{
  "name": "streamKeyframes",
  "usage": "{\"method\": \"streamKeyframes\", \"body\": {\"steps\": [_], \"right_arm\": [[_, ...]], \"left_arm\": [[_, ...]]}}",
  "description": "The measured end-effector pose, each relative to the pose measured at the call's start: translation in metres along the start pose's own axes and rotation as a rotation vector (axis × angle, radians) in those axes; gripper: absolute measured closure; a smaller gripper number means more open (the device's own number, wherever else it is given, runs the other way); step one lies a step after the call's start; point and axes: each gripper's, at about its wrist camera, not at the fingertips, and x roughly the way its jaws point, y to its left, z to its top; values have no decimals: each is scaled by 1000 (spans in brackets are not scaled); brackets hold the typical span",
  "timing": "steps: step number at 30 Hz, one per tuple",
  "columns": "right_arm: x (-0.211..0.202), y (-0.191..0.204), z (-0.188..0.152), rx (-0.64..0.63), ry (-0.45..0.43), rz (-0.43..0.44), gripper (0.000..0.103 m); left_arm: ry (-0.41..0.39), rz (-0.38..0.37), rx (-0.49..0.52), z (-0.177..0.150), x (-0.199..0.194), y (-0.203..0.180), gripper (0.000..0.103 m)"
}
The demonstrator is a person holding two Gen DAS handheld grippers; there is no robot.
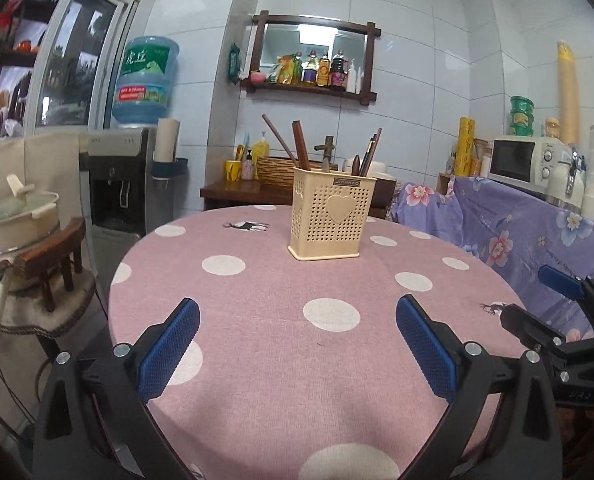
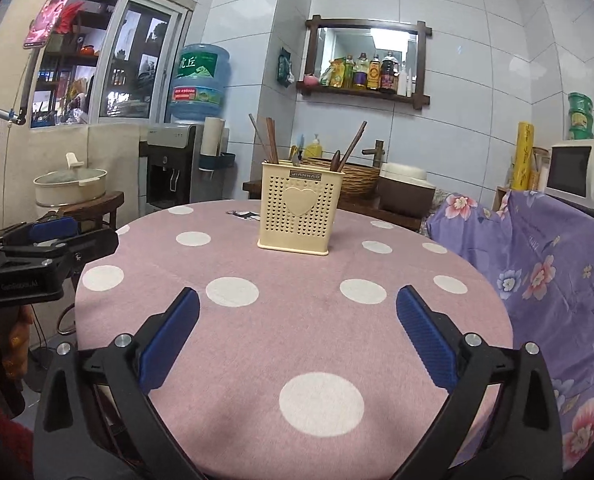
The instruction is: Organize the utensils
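Observation:
A cream perforated utensil holder [image 1: 329, 220] with a heart on its front stands upright on the far half of the round pink polka-dot table [image 1: 257, 288]. Dark wooden utensils [image 1: 301, 146] stick out of its top. It also shows in the right wrist view [image 2: 299, 210], with utensils [image 2: 271, 140] in it. My left gripper [image 1: 297, 332] is open and empty, low over the table's near side. My right gripper [image 2: 297, 328] is open and empty, also over the near side. Each gripper shows at the edge of the other's view: the right one [image 1: 537, 304] and the left one [image 2: 81, 236].
A purple floral cloth [image 2: 545, 272] covers furniture right of the table, with a microwave [image 1: 525, 158] behind it. A pot [image 2: 71, 184] on a small wooden stand sits left. A water dispenser [image 2: 169, 168] and a wooden side table with a basket [image 2: 357, 178] stand behind.

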Motion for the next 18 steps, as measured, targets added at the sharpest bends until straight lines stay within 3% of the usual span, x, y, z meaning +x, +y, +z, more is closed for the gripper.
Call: {"method": "streamKeyframes", "body": {"steps": [8,18], "right_arm": [[-6,-18,4,98,3,-9,6],[-6,-15,5,94,3,4,6]], "left_arm": [[-26,24,1,-9,-13,0,5],[-56,22,-20,-8,-18,3,5]]}}
